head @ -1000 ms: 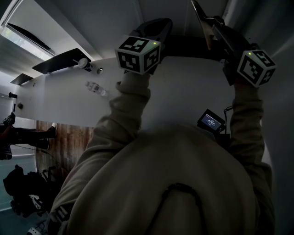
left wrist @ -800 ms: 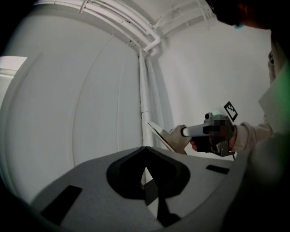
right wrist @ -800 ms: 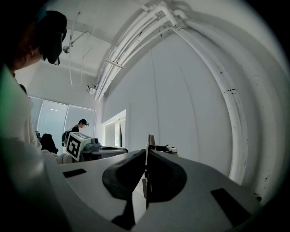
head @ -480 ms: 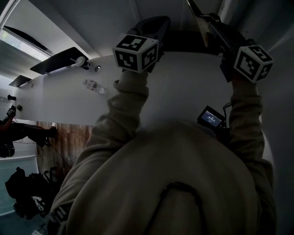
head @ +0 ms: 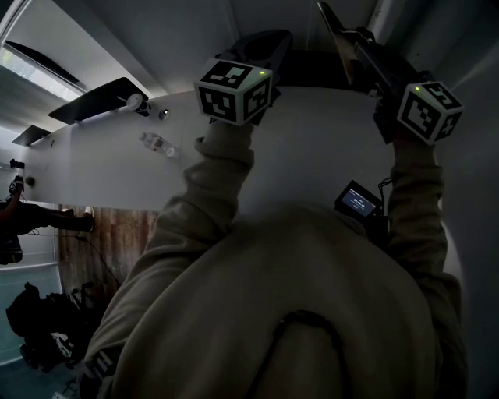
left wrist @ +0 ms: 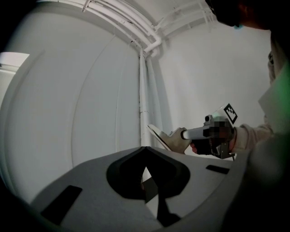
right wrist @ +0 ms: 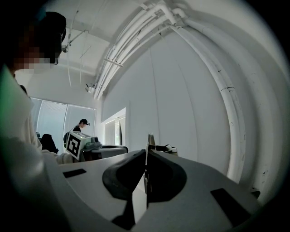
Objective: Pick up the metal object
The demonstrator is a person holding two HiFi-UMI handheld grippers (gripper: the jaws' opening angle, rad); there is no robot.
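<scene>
Both grippers are held up in front of a pale wall, away from the white table (head: 312, 148). My left gripper (head: 263, 45) is dark, its jaws closed together with nothing between them; its own view (left wrist: 146, 176) faces bare wall and pipes. My right gripper (head: 326, 12) is shut and empty too, its jaws meeting in a thin line (right wrist: 146, 158). It also shows from the side in the left gripper view, right gripper (left wrist: 158, 133). I cannot pick out a metal object for certain; two small round things (head: 134, 101) lie far left on the table.
A clear bottle (head: 156, 144) lies on the table's left part. A small device with a lit screen (head: 359, 203) sits by my right sleeve. Dark flat shapes (head: 97, 100) line the table's far edge. Another person (right wrist: 81, 127) stands in the distance.
Both grippers stay raised in nearly the same places. The head view has shifted slightly; nothing was taken or let go.
</scene>
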